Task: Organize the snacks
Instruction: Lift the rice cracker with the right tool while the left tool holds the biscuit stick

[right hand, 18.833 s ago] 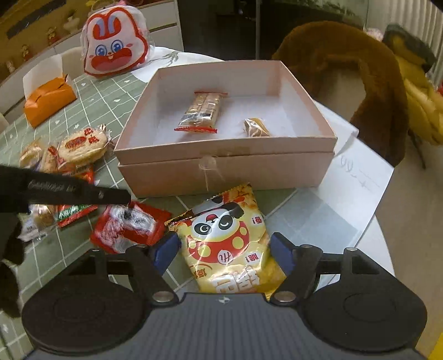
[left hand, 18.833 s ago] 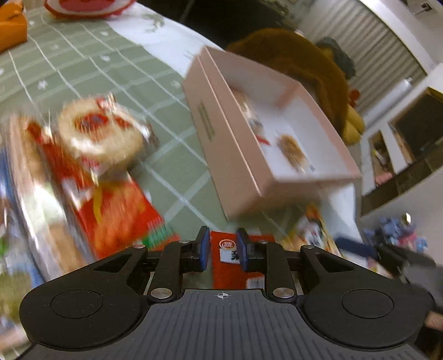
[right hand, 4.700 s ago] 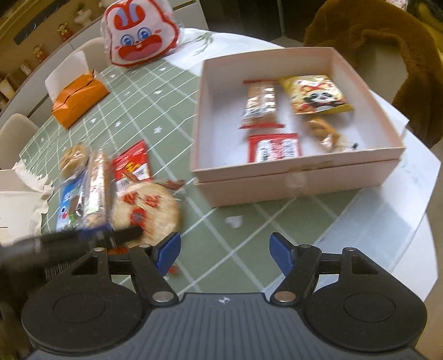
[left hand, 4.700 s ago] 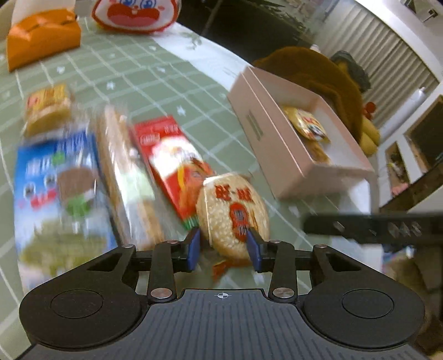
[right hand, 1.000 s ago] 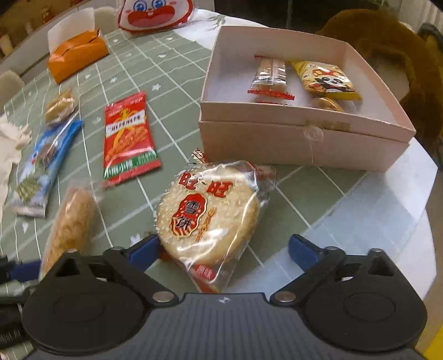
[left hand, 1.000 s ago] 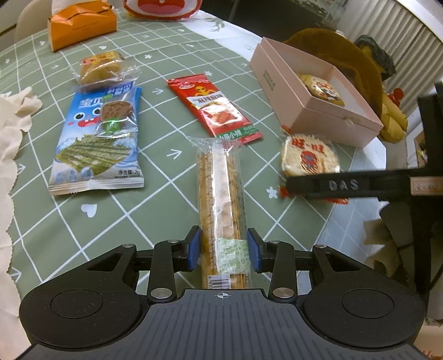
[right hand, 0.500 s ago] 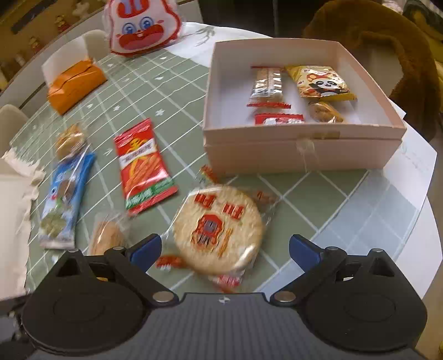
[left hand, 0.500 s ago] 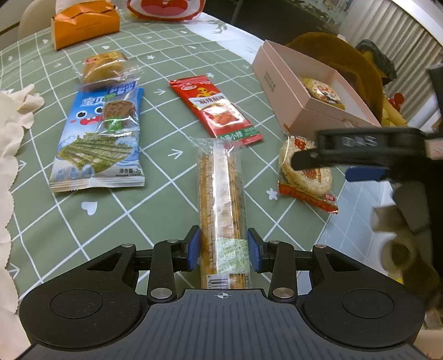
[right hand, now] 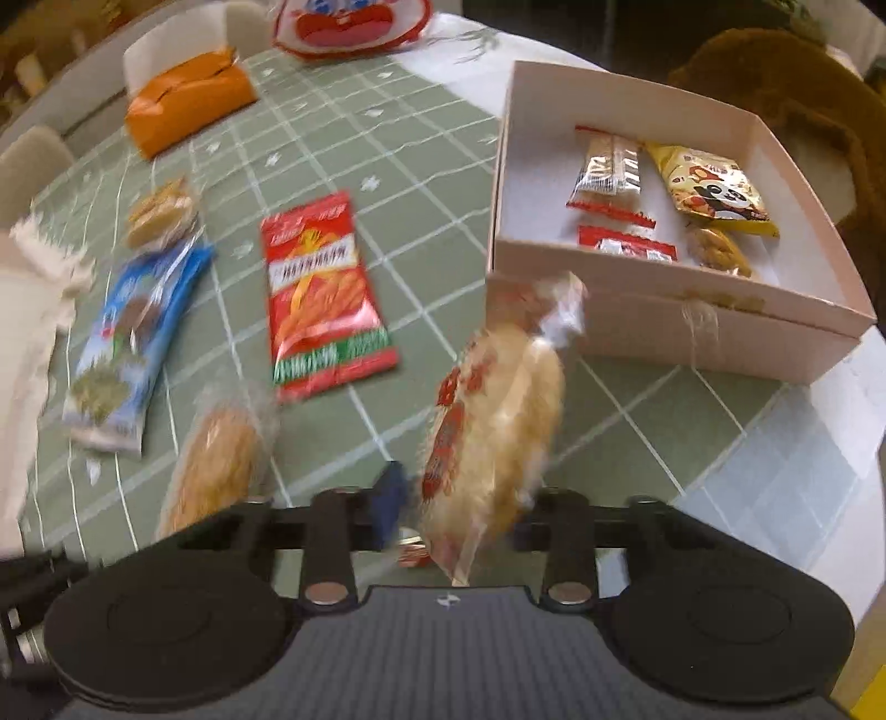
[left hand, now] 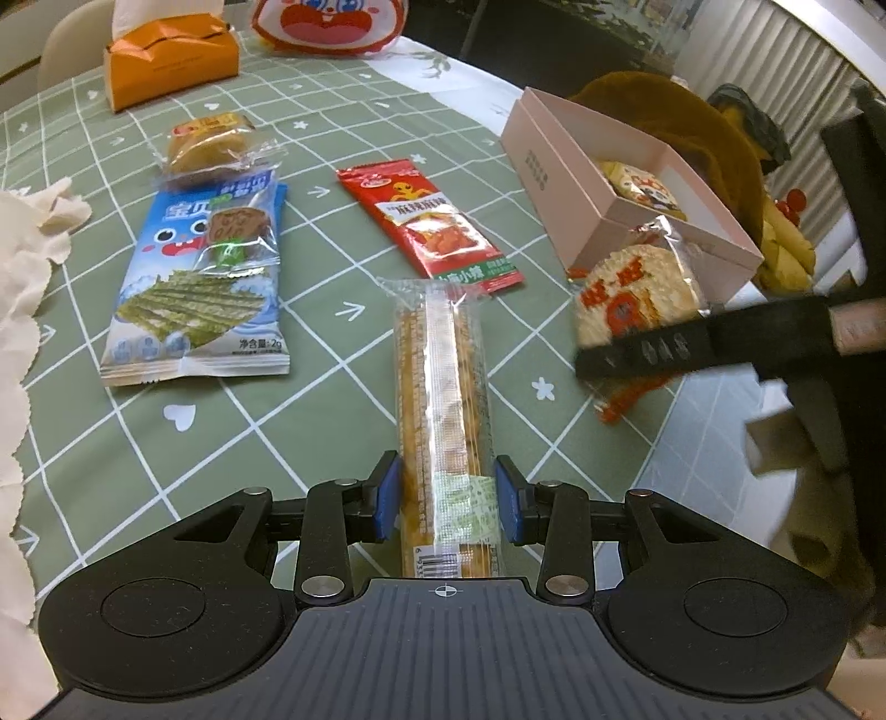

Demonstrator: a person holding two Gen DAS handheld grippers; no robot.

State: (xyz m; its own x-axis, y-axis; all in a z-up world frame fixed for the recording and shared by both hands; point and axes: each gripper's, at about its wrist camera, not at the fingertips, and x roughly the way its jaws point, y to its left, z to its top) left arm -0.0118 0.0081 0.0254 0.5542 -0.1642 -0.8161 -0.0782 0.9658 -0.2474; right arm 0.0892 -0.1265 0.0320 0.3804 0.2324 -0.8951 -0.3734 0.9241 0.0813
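A long clear pack of biscuit sticks (left hand: 443,387) lies on the green checked tablecloth, and my left gripper (left hand: 446,493) is shut on its near end, blue pads against both sides. The round rice cracker (right hand: 498,399) in its clear wrapper stands on edge between my right gripper's (right hand: 459,495) fingers, whose jaws are closing on it. In the left wrist view the cracker (left hand: 637,288) is tipped up beside the pink box (left hand: 554,166), behind a black finger (left hand: 664,346) of the right gripper. The open pink box (right hand: 692,332) holds several small snack packs.
On the cloth lie a red snack pack (left hand: 432,221), a blue seaweed pack (left hand: 199,277) and a small wrapped cake (left hand: 210,138). An orange tissue box (left hand: 166,55) and a rabbit-face pouch (left hand: 332,22) sit at the far side. White paper (left hand: 22,266) covers the left edge.
The right gripper's jaws have come together on the rice cracker, which went from lying flat to standing on edge, raised off the cloth. The left gripper and its biscuit pack have stayed put.
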